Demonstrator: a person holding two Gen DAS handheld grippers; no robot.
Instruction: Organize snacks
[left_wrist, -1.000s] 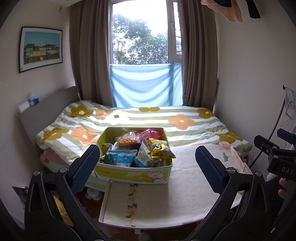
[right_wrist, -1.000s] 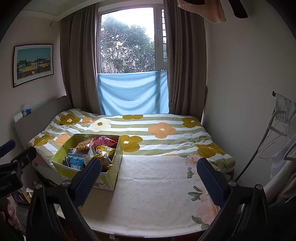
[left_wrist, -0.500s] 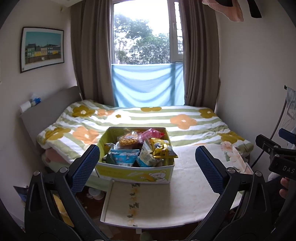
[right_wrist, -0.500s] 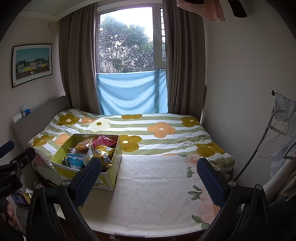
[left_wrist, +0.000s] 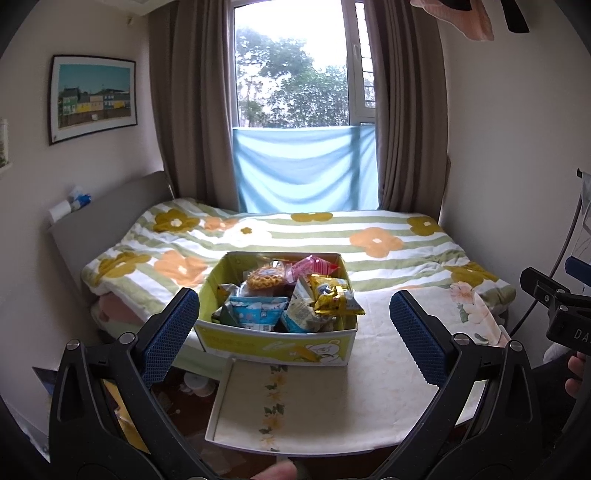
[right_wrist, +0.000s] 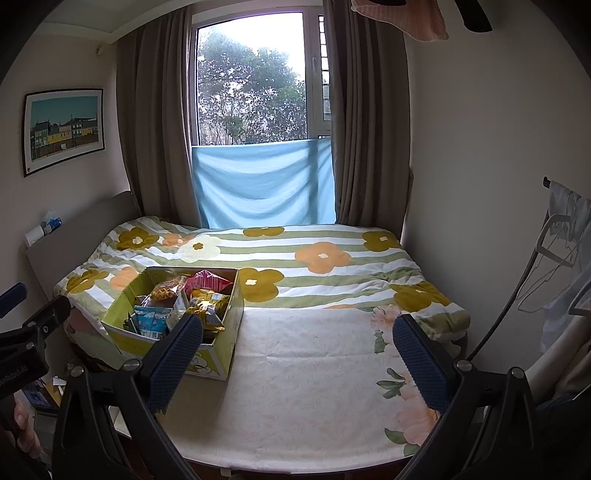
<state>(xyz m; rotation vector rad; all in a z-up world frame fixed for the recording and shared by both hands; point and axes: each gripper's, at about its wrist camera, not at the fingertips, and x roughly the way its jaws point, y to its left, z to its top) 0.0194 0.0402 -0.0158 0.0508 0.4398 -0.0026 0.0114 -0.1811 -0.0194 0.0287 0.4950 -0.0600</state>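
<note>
A yellow-green cardboard box (left_wrist: 275, 341) full of snack packets (left_wrist: 288, 295) stands at the left end of a cloth-covered table (left_wrist: 369, 384); it also shows in the right wrist view (right_wrist: 210, 363). The packets include blue, yellow and pink ones. My left gripper (left_wrist: 293, 332) is open and empty, held back from the box's near side. My right gripper (right_wrist: 297, 354) is open and empty above the table, to the right of the box. Each gripper shows at the edge of the other's view.
A bed with a striped flower quilt (right_wrist: 295, 254) lies behind the table, up to a curtained window (right_wrist: 258, 110). A headboard ledge (left_wrist: 74, 210) holds small items at left. A clothes rack with hangers (right_wrist: 554, 258) stands at right. Floor clutter (left_wrist: 195, 384) lies left of the table.
Both grippers have drifted slightly; the view has shifted a little. Both stay open and empty, and the box has not moved.
</note>
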